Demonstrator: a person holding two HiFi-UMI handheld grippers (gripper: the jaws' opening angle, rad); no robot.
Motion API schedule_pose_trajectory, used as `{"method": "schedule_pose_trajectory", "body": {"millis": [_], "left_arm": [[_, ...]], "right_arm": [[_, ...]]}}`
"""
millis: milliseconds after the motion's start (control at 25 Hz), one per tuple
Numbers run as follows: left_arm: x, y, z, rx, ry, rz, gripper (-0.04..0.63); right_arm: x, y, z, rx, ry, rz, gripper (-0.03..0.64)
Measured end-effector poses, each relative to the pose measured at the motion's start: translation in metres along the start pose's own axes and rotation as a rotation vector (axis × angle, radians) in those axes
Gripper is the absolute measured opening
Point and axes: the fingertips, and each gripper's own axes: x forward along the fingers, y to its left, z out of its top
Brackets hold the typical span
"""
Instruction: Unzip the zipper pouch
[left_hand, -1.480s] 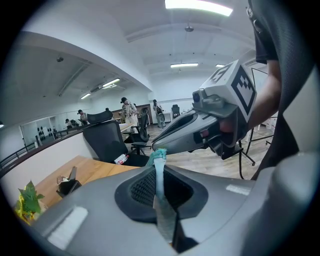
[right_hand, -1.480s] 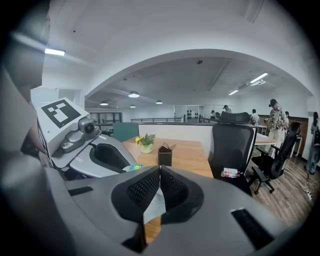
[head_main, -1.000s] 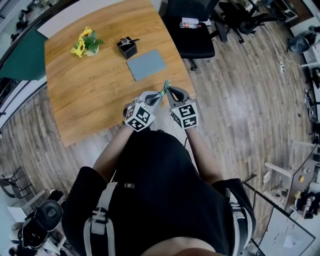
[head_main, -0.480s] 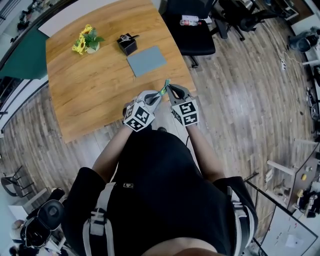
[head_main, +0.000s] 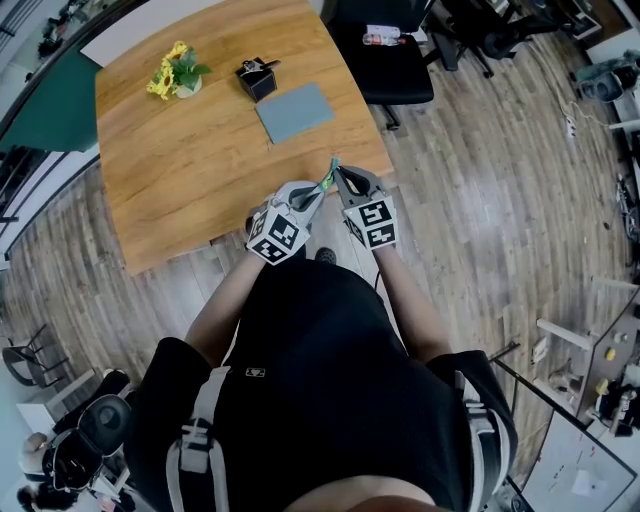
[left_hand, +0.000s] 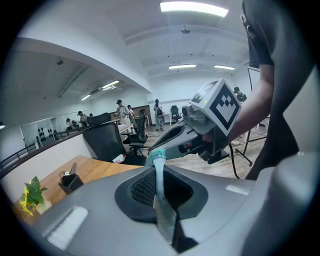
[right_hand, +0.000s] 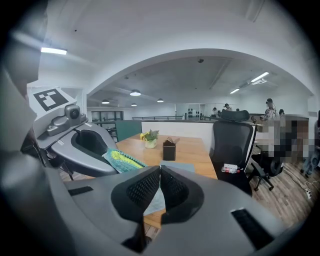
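Over the table (head_main: 200, 160) edge, we see left gripper (head_main: 319, 190) and right gripper (head_main: 340, 177) clamped shut on the zipper pouch (left_hand: 159, 175), likely limp, light; hold beside the pull.

The zipper pouch (right_hand: 121, 161) is showing teal with a yellow-green ribbed band; the left gripper (head_main: 318, 192) and right gripper (head_main: 340, 180) are wearing pale grey shells and black-and-white square-marker cubes. The table (head_main: 190, 150) is showing orange-brown woodgrain, carrying a blue-grey mat (head_main: 294, 111), a black box (head_main: 256, 79) and yellow flowers (head_main: 172, 75) with green leaves; the floor (head_main: 500, 200) is running in grey-brown planks.
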Motion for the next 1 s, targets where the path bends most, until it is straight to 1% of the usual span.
{"method": "schedule_pose_trajectory", "body": {"millis": [160, 320, 680, 1000], "left_arm": [[-0.006, -0.007, 0.0, -0.003, -0.01, 0.003, 0.009], [-0.009, -0.014, -0.001, -0.001, -0.017, 0.014, 0.009], [-0.014, -0.032, -0.002, -0.048, -0.035, 0.044, 0.009], [-0.014, -0.042, 0.002, -0.063, -0.04, 0.058, 0.009]], "right_arm": [[-0.004, 0.0, -0.005, 0.004, 0.016, -0.016, 0.008], [-0.008, 0.0, -0.011, -0.003, 0.011, -0.013, 0.008], [-0.016, 0.002, -0.022, -0.012, 0.01, -0.01, 0.008], [-0.017, -0.001, -0.03, -0.036, 0.015, -0.013, 0.009]]}}
